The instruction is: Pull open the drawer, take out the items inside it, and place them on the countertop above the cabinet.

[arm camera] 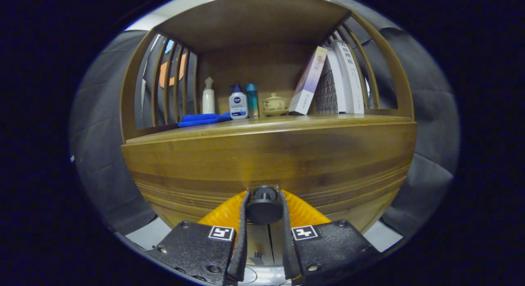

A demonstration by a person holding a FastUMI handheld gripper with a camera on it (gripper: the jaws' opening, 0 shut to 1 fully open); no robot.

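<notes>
gripper view, wooden cabinet (266, 154) square ahead, very close. the countertop (287, 121) above the cabinet sits inside an open shelf bay with slatted wooden sides.

on the countertop, left to right: a blue cloth (203, 119) lying flat near the front left edge; a white pump bottle (208, 98) upright behind it; a white bottle with a blue cap (238, 103) touching the cloth's right end; a slim teal bottle (252, 99) just beside that; a small lidded ceramic pot (274, 103) on a saucer; a pale box (307, 81) leaning right against a row of upright books (342, 78).

the drawer (270, 171) is the broad front panel below the countertop: brown wood with horizontal grain, grooved lines along its lower part. it looks closed, flush with the cabinet face. its contents are hidden.

the dark round drawer knob (263, 204) sits at the panel's lower centre, directly between the two fingers. the gripper (263, 208) is clamped on the knob, one finger pressed on each side.
</notes>
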